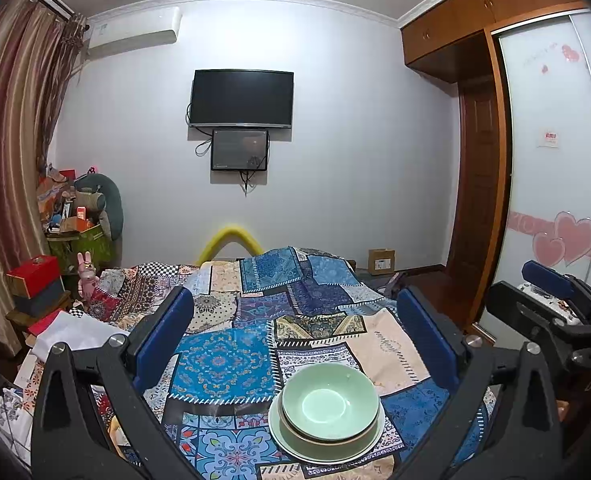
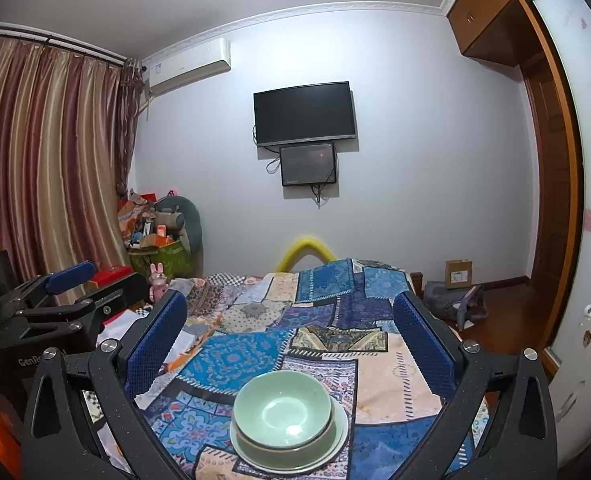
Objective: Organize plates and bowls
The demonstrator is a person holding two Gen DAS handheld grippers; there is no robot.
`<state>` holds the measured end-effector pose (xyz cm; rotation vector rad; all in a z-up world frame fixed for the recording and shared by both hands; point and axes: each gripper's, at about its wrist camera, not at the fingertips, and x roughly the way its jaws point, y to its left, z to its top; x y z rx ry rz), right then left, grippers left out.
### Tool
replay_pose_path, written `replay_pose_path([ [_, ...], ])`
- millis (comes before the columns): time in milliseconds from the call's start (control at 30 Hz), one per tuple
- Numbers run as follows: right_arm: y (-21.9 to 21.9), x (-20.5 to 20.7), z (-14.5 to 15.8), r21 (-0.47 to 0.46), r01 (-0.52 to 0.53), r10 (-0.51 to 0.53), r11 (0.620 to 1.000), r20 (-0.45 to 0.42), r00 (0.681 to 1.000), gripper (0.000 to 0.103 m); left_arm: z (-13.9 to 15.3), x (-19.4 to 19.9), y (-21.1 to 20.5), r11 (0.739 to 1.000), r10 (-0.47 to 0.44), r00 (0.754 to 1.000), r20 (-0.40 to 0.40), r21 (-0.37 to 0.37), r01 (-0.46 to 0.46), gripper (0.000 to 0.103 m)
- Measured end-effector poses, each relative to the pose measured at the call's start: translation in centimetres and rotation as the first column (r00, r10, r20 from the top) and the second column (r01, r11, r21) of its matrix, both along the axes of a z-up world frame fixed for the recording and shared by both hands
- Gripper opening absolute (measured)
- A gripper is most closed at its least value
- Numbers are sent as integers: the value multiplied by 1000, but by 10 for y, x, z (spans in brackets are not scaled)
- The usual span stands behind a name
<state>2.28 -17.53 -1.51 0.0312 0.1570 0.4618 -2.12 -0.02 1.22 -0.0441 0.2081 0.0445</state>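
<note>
- Left gripper and right gripper both hang with jaws spread, empty.
- Green bowls sit nested on a plate, probably near the patchwork bed's near edge.
- Soft bedding could tip the stack if nudged.

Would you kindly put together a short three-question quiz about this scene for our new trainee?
1. True or false: the green bowls sit stacked on a plate.
2. What covers the bed under the plate?
A. a patchwork quilt
B. a plain white sheet
C. a wooden tray
3. Are the left gripper and right gripper open or shut, and does either hold anything?

Key:
1. True.
2. A, the patchwork quilt.
3. Both are open and hold nothing.
</note>
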Motion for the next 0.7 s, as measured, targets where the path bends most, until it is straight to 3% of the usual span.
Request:
replay_pose_path([
  [700, -4, 4, -2, 2, -3, 3, 1000, -18, 1000, 103, -3, 1, -1, 1000, -4, 1000, 1, 0, 4, 103],
])
